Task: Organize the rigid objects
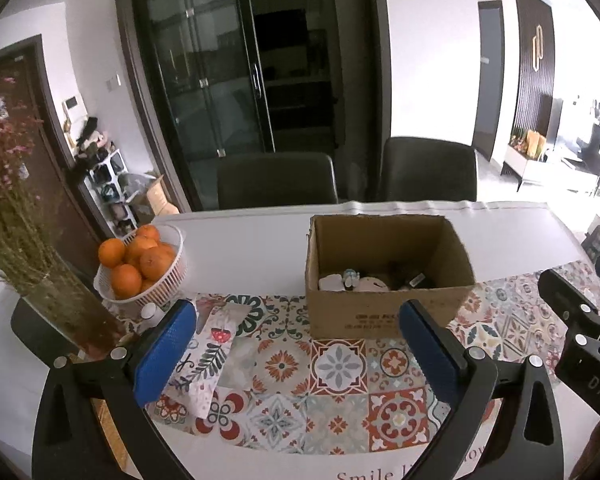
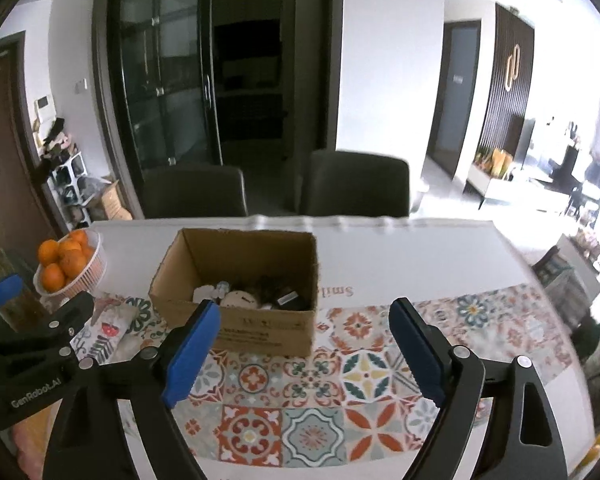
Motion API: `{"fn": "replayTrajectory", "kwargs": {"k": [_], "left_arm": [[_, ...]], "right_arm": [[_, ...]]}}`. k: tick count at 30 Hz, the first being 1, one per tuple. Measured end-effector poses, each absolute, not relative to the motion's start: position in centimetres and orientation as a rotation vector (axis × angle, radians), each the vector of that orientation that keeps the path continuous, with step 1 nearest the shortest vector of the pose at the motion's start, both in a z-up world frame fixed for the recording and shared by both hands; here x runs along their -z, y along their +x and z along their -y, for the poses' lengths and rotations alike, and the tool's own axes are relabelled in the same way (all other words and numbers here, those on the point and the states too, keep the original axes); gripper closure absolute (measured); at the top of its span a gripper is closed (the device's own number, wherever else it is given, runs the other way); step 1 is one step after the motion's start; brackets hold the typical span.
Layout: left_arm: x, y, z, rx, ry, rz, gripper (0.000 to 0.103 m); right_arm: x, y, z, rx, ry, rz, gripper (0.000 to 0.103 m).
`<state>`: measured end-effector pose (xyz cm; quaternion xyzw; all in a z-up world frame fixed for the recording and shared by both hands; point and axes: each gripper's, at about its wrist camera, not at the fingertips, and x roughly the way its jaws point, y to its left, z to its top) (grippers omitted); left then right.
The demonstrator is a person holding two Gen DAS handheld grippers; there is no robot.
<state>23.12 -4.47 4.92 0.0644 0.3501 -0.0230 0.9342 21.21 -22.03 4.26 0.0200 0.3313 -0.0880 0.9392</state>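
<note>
An open cardboard box (image 1: 384, 312) (image 2: 260, 328) stands on the patterned tablecloth, with several small objects in its bottom, among them white pieces (image 1: 332, 282) and a dark item (image 2: 290, 299). My left gripper (image 1: 300, 316) hovers in front of the box, jaws wide apart and empty. My right gripper (image 2: 306, 316) also hangs before the box, open with nothing between its blue pads (image 2: 192, 354). A patterned flat packet (image 1: 210, 354) (image 2: 100, 334) lies on the cloth to the left of the box.
A white basket of oranges (image 1: 160, 280) (image 2: 90, 272) sits at the left. A glass vase with dried flowers (image 1: 56, 304) stands nearer at the left edge. Two dark chairs (image 1: 276, 180) (image 2: 356, 184) face the table's far side.
</note>
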Motion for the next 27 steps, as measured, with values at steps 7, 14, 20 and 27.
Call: {"fn": "replayTrajectory", "kwargs": {"k": [7, 14, 20, 27], "left_arm": [[-6.7, 18.3, 3.8, 0.058, 0.101, -0.659, 0.000], [-7.9, 15.2, 3.5, 0.034, 0.127, -0.590, 0.000], [-8.8, 12.8, 2.9, 0.015, 0.136, -0.531, 0.000], [-9.7, 11.1, 2.3, 0.017, 0.121, -0.507, 0.000]], "right_arm": [[-6.5, 16.6, 21.7, 0.188, 0.027, -0.589, 0.013], [-8.0, 13.1, 21.1, 0.206, -0.001, -0.529, 0.011], [-8.9, 11.0, 20.6, 0.208, -0.017, -0.500, 0.010], [-9.6, 9.6, 20.7, 0.178, 0.016, -0.460, 0.010]]}}
